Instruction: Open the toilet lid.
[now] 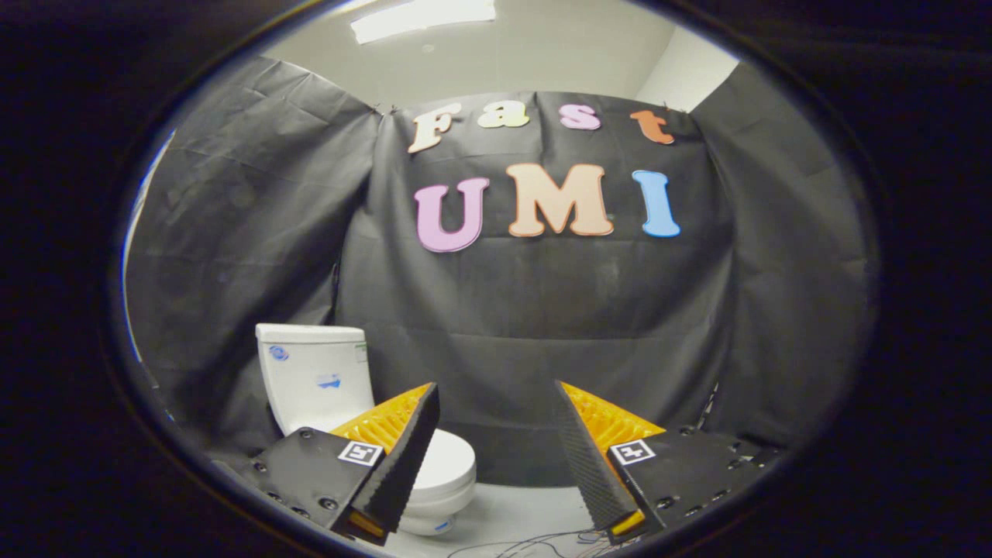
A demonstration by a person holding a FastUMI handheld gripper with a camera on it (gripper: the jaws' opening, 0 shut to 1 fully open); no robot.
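A white toilet stands on the floor against the black cloth wall, beyond my left finger. Its tank [314,378] rises upright behind the bowl. The lid [447,462] lies flat, down on the bowl, and my left finger hides part of it. My gripper [496,399] hangs in the air well short of the toilet, open, with a wide gap and nothing between its fingers. The toilet sits to the left of that gap.
Black cloth walls close the booth at the back and on both sides. The pale floor [519,515] runs from the toilet toward me, with thin loose wires [542,546] lying on it just ahead of my fingers.
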